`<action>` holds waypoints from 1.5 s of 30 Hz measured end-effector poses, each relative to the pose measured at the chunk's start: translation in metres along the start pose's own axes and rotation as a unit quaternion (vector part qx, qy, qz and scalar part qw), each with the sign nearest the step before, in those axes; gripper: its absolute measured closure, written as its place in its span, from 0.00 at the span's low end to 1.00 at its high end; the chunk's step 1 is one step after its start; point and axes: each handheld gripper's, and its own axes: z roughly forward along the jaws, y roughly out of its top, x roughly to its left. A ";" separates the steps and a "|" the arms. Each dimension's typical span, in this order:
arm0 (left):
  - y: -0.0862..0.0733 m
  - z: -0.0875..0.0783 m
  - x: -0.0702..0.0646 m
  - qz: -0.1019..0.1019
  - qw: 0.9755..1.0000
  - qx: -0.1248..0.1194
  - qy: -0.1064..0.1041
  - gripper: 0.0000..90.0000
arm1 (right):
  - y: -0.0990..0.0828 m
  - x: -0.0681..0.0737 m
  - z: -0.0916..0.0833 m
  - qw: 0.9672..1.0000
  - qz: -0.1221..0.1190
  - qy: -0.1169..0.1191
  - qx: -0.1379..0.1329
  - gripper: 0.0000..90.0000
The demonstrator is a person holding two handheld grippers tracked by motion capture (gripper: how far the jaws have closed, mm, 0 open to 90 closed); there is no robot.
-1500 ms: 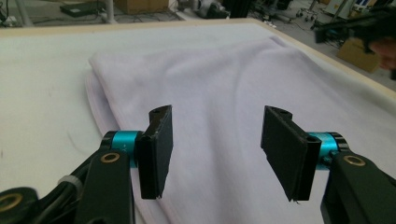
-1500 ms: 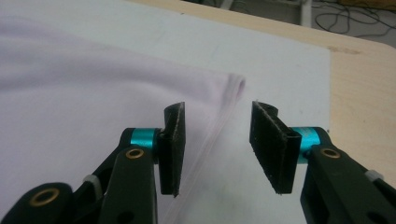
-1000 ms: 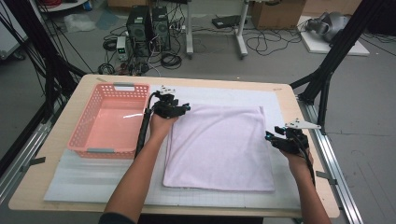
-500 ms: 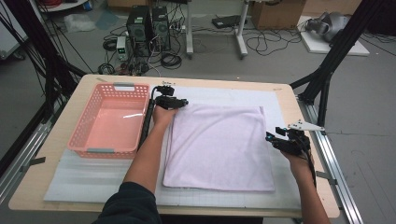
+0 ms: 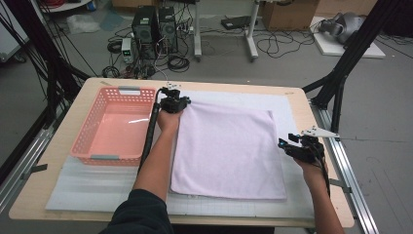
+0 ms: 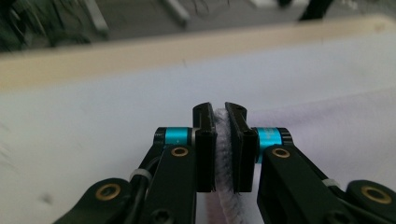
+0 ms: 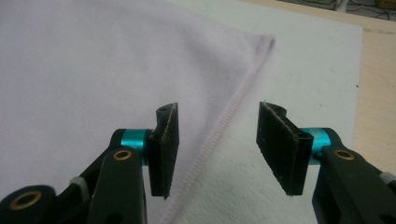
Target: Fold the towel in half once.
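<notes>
At the towel's (image 5: 229, 151) far left corner, near the worktop's (image 5: 302, 105) back edge, the left gripper (image 5: 176, 103) has just been closing and now pinches the hem.
Right gripper (image 5: 292, 148) waits open astride the towel's right edge, likely for a fold; its own view shows stitching between the pads (image 7: 164, 140), the high view the pink basket (image 5: 117, 126).

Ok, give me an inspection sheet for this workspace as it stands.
Surface: wooden table under a white mat.
Job's things: pale lilac towel spread flat on the mat.
Clutter: empty pink basket on the table, left of the towel.
Grippers: left tool has just closed on the towel's far left corner, cloth pinched between its pads; right tool open, astride the towel's right hem, not gripping.
Cables: black cable runs along the left forearm; loose cables on the floor.
Surroundings: computer towers and cardboard boxes beyond the table.
</notes>
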 end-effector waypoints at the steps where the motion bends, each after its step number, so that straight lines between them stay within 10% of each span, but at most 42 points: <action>1: -0.001 0.000 0.000 -0.001 1.000 0.005 0.006 0.91 | -0.001 -0.001 0.000 1.000 0.002 -0.001 0.002 0.53; 7: -0.013 -0.002 0.010 -0.066 0.995 0.047 0.062 0.43 | -0.003 0.001 0.006 1.000 0.000 -0.008 0.015 0.52; 16: -0.018 -0.017 -0.006 -0.040 0.997 0.058 0.016 0.45 | -0.008 0.007 0.030 0.998 0.024 -0.018 0.061 0.58; 21: -0.018 -0.031 -0.016 -0.015 0.998 0.058 -0.015 0.45 | -0.010 0.008 0.031 0.996 0.007 -0.030 0.081 0.93; 23: -0.019 -0.035 -0.019 -0.016 0.998 0.056 -0.020 0.45 | -0.013 0.006 0.028 0.992 -0.018 -0.082 0.091 0.89; 25: -0.022 -0.043 -0.028 -0.011 0.997 0.057 -0.042 0.43 | -0.016 -0.003 0.021 0.995 0.042 -0.052 0.074 0.78; 29: -0.026 -0.055 -0.034 -0.007 0.997 0.048 -0.058 0.41 | -0.018 -0.006 0.003 0.997 0.047 -0.043 0.043 0.72; 45: -0.073 -0.146 -0.070 0.051 0.986 0.073 -0.142 0.47 | -0.042 0.035 -0.021 0.998 -0.008 0.028 0.055 0.48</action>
